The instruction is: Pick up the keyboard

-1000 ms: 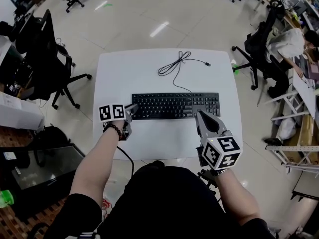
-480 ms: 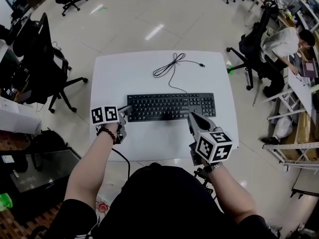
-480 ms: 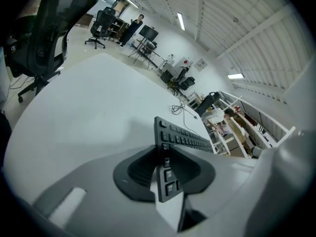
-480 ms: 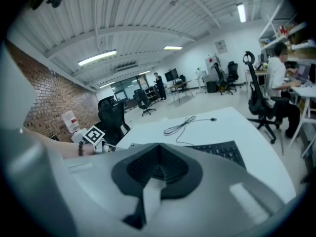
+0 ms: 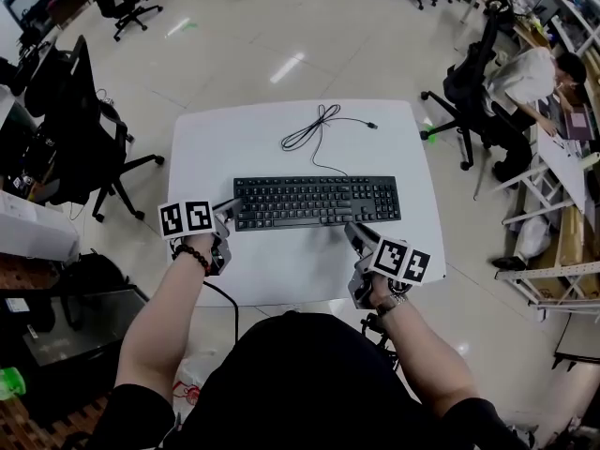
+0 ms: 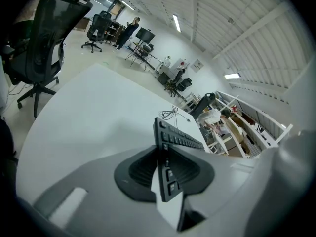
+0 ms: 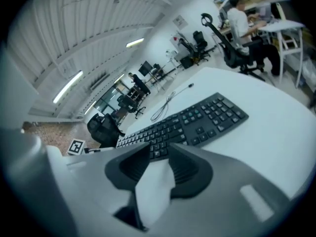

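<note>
Saw bare white table (image 5: 291, 262) on all sides of the black keyboard (image 5: 317, 202), lying flat mid-table, long axis left-right, cable (image 5: 309, 131) trailing toward the far edge. Found left gripper (image 5: 230, 207) clamped on its left end, right gripper (image 5: 351, 232) spread apart just off its front edge.

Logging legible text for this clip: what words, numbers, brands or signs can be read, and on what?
No text is readable.
Key legends on the keyboard: too small to read.
left cube and right cube: black-and-white square patterns only, no letters or digits.
wall sign in the right gripper view: too blurred to read.
</note>
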Tool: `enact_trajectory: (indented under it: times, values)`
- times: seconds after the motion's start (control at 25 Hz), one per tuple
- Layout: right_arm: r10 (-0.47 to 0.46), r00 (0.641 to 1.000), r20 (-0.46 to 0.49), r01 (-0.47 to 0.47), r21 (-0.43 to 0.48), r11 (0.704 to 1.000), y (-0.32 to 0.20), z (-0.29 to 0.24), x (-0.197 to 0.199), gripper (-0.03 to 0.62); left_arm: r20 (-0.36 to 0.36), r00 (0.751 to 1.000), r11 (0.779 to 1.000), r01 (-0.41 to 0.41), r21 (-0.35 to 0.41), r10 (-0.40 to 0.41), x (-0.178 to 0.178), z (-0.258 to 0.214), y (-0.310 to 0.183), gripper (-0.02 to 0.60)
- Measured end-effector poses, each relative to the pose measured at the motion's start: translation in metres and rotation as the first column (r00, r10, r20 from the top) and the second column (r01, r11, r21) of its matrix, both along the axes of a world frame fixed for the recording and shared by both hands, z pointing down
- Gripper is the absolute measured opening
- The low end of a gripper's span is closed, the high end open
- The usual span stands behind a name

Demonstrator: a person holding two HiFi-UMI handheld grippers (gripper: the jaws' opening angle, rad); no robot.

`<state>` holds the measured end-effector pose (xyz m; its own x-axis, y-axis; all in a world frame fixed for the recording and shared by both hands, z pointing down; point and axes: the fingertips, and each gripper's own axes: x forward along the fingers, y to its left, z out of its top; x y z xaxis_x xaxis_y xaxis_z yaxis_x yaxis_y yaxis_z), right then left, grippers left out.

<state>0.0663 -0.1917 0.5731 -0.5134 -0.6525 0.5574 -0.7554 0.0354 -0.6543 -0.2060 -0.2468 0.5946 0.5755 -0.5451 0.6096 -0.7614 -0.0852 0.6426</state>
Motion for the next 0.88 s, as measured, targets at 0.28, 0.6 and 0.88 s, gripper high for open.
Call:
enact_trajectory:
  times: [0.28, 0.6, 0.88]
  values:
    - [0.167, 0.968, 0.189, -0.139, -0.151, 0.979, -0.003, 0.045, 0.013, 0.176, 0.016, 1.000, 1.000, -0.007, 0.002, 0.007, 0.004, -0.016, 0.001, 0.077]
    - [0.328, 0.869, 0.370, -0.267, -0.206, 0.941, -0.022, 0.078, 0.020, 0.218, 0.031, 0.999, 1.000, -0.009, 0.000, 0.009, 0.006, -0.023, 0.002, 0.077]
    - [0.407, 0.775, 0.484, -0.358, -0.196, 0.913, -0.045, 0.085, 0.035, 0.216, 0.036, 0.999, 1.000, -0.010, -0.001, 0.010, 0.010, -0.025, 0.005, 0.075]
